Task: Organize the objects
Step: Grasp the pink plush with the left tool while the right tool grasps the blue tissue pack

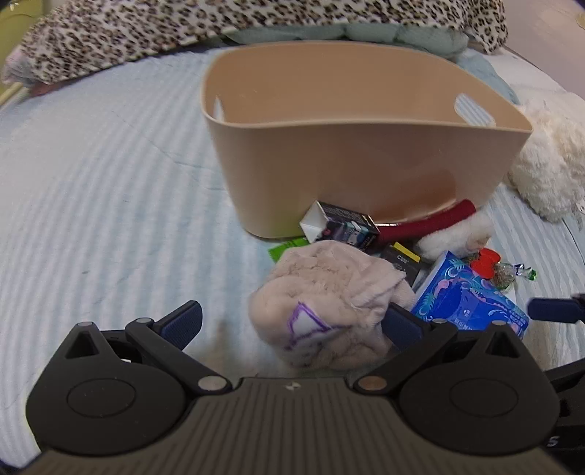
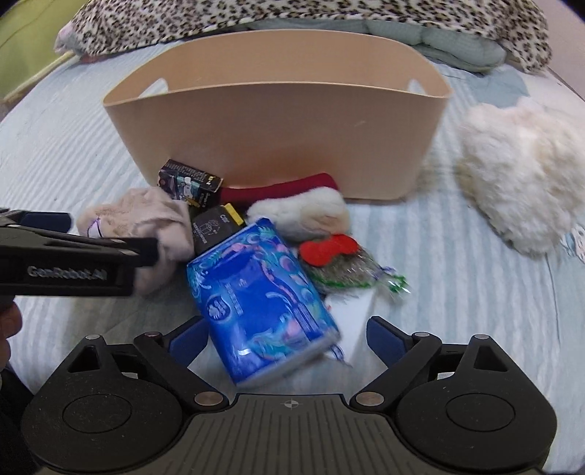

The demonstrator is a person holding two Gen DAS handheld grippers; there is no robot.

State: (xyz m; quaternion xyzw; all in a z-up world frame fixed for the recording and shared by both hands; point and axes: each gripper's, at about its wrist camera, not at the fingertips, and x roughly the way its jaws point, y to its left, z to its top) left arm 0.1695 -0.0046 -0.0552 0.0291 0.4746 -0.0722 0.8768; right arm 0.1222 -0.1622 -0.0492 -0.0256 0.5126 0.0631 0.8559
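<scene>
Striped pale-blue bedspread (image 1: 109, 190), leopard-print blanket (image 1: 146, 33)

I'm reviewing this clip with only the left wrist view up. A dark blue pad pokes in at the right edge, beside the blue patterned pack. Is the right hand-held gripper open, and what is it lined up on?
Observer: The right hand-held gripper is open. Its jaws stand wide on either side of the near end of the glossy blue patterned soft pack.
Reviewer: Anything beneath that pack?
Observer: Yes, a flat white card sticks out from under its right side.
Reviewer: And the left one, seen from there?
Observer: The left hand-held gripper shows side-on, its tip against the crumpled beige plush cloth.
</scene>
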